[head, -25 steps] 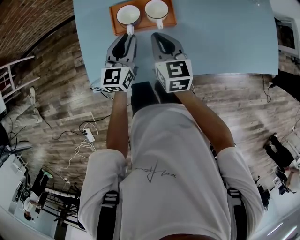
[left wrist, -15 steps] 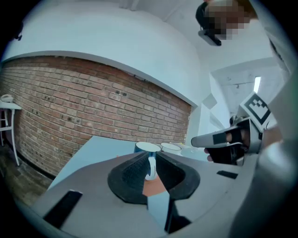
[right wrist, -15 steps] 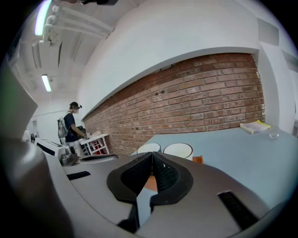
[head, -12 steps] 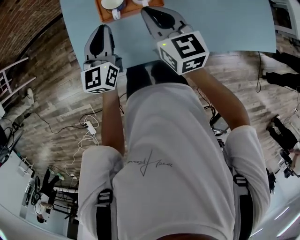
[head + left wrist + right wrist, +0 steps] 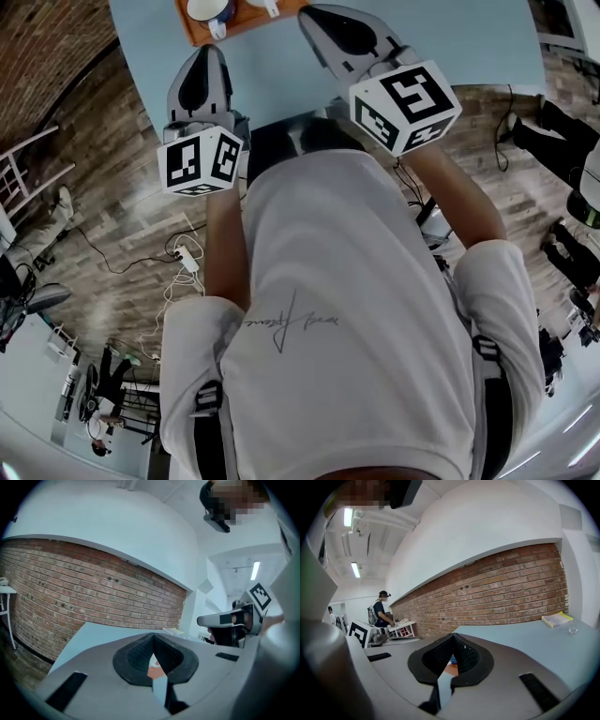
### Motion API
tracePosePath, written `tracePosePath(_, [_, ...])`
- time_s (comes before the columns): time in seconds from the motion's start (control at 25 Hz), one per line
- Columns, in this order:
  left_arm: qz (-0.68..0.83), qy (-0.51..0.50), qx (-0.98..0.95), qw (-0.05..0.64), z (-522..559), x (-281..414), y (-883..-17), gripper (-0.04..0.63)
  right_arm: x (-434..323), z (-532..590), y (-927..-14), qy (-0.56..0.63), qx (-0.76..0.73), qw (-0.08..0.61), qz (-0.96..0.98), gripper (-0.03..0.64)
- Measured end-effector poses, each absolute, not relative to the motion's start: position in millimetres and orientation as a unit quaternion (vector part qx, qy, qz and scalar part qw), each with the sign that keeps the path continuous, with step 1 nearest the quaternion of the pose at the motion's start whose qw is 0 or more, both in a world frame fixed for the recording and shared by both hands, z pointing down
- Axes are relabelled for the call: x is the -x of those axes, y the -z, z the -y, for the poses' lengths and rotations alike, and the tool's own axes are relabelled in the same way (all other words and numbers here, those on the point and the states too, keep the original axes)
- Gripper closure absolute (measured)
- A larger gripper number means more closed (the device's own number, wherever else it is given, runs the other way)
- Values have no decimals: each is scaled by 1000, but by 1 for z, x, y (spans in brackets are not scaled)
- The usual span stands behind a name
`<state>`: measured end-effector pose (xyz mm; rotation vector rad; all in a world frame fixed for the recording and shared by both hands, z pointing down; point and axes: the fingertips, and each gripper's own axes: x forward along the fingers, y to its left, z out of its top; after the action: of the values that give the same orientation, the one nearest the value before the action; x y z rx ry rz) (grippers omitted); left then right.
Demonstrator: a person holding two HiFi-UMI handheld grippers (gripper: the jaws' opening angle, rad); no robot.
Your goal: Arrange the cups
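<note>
Left tongs [image 5: 210, 52]: pads pressed together, having just been closing, with nothing between them. In the left gripper view [image 5: 152, 637] the tips meet in a point.

Right tongs [image 5: 309, 13]: pressed together too and empty, the same closed point in the right gripper view [image 5: 452, 637].

Both point across the pale blue worktop [image 5: 281, 70] toward the flat orange tray [image 5: 246, 22] at the top of my head view.

On the tray are a white handled cup [image 5: 206, 8], its handle facing me, and to its right a second white cup [image 5: 264, 6], mostly cut off by the frame edge. Neither cup touches my tongs.

A red brick wall [image 5: 93, 592] stands beyond the worktop.
</note>
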<state>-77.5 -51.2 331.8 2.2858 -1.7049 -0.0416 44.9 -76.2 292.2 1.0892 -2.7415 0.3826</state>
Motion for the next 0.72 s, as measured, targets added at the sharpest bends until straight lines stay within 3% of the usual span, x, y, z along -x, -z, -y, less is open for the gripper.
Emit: tracePosePath(0.72, [583,23,-799,144,35,69,-297,588,-48,48,-273,-133,-362,82,919,598])
